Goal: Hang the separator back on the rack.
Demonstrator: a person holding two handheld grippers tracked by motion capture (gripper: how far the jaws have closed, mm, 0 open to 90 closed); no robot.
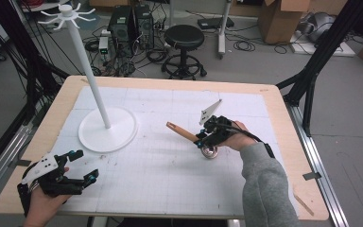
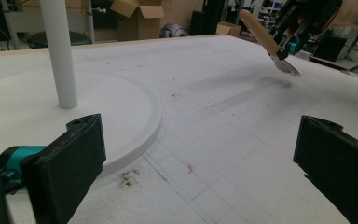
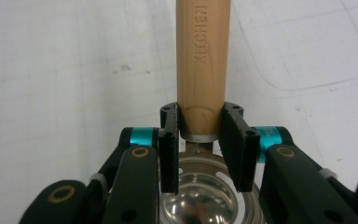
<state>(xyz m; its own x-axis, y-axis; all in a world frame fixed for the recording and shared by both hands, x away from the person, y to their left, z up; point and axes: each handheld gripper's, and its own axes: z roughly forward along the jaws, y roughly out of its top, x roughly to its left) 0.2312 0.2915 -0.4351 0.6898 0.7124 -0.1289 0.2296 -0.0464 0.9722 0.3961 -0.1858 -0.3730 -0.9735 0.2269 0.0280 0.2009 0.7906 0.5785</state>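
A kitchen utensil with a wooden handle and a round metal head is held above the white mat. My right gripper is shut on the handle's lower end, close to the metal head; the handle points away to the left, toward the stand. In the left gripper view the utensil hangs in the air at the far right. My left gripper rests at the table's near left corner, open, with nothing between its jaws.
A white stand with a tall pole and a round base sits on the mat's left half; hooks ring its top. A stool, computers and boxes stand on the floor beyond the table.
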